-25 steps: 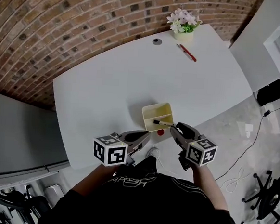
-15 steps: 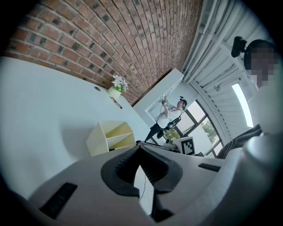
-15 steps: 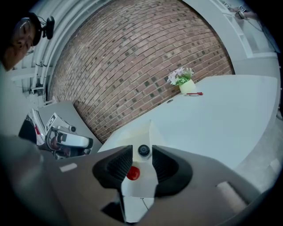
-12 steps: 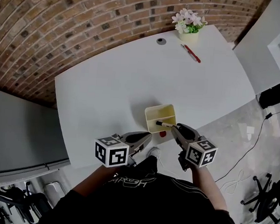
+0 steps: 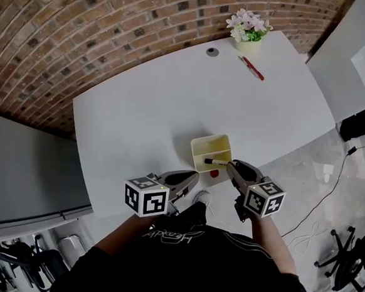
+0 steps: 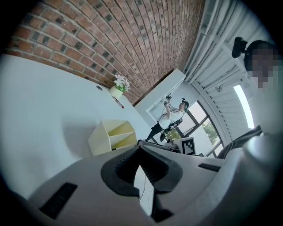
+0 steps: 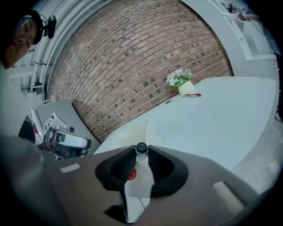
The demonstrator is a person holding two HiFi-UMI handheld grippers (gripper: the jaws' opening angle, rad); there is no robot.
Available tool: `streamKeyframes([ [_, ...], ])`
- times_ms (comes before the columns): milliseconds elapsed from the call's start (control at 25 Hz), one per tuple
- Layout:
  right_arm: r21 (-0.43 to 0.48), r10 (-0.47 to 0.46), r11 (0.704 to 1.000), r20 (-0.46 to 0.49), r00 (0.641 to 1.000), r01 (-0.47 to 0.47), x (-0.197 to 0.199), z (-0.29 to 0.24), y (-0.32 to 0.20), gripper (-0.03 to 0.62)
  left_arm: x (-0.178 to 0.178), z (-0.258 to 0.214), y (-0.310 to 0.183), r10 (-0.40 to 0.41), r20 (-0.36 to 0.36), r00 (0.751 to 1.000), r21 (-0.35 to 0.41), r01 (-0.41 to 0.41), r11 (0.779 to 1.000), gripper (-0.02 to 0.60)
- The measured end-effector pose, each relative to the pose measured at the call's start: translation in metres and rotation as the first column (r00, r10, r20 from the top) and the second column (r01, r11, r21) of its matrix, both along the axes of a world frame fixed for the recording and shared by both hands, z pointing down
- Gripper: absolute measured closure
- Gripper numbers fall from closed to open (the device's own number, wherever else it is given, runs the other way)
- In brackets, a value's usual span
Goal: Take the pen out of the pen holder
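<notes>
Clearly the pen [image 5: 216,162] lies across the near part of the cream pen holder [image 5: 209,144], one end pointing right. The right hand-held gripper [image 7: 141,152] is closing on that end, its pads touching the pen's sides. The pen holder stands by the near edge of the counter [image 5: 161,103]. To the left, the left hand-held gripper [image 6: 140,146] hovers with its tips pressed together on nothing. At the far right lie a red pen [image 5: 252,68] and a potted flower [image 5: 247,29].

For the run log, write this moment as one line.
step: grasp pen | right gripper: fingers closing, pen end between them | pen: in pen holder | left gripper: shut, empty
</notes>
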State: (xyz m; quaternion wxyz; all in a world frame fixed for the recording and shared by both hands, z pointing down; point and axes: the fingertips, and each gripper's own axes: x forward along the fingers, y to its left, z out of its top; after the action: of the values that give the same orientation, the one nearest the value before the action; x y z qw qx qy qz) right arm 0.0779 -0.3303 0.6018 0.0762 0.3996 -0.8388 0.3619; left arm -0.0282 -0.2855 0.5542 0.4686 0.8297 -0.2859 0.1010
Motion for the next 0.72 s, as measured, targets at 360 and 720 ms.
streamKeyframes([
  [360, 0.009, -0.011, 1.000, -0.010, 1.000, 0.011, -0.001, -0.001, -0.001, 0.511, -0.003, -0.002, 0.002, -0.014, -0.003, 1.000, -0.002, 0.014, 1.000, 0.578],
  [720, 0.038, -0.002, 0.999, -0.005, 1.000, 0.002, -0.003, -0.016, -0.006, 0.514, -0.009, -0.004, 0.010, -0.024, 0.001, 1.000, 0.005, 0.024, 1.000, 0.578],
])
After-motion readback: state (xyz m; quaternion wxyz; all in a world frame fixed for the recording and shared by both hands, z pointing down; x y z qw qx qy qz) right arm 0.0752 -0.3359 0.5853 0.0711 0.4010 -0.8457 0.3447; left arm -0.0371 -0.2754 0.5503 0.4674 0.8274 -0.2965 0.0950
